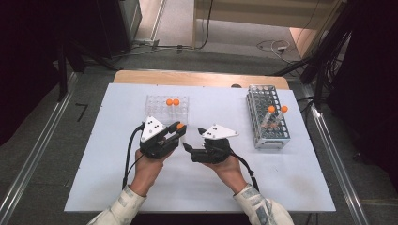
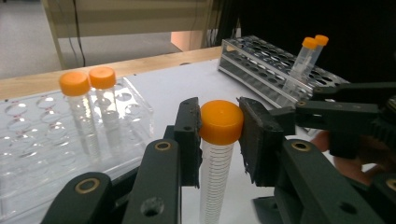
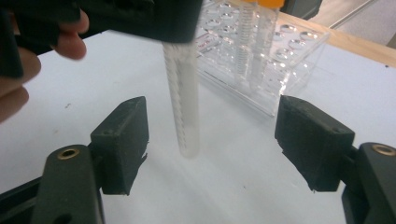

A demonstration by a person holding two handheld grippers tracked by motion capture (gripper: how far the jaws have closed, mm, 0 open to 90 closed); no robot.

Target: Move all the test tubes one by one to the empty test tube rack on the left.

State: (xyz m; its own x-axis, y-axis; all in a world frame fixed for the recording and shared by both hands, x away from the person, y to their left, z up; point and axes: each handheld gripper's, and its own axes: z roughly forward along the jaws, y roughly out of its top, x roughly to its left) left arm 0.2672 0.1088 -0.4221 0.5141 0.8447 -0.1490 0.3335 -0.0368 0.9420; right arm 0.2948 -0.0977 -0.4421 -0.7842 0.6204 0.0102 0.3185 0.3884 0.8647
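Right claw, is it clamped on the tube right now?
No, the right claw stands wide open, its pads clear of the tube between them.

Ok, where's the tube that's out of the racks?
High view, left of centre: the left gripper pinches the tube by its orange cap, just before the clear rack.

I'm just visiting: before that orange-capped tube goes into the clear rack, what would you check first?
1. Left claw shut on the tube at its cap: ok.
2. Right claw open, pads apart from the tube: ok.
3. Tube hangs upright: ok.
4. Clear rack has free holes beside its two tubes: ok.
5. Tube lined up over a hole: not ok.
6. Grip firm enough to move: cannot tell.
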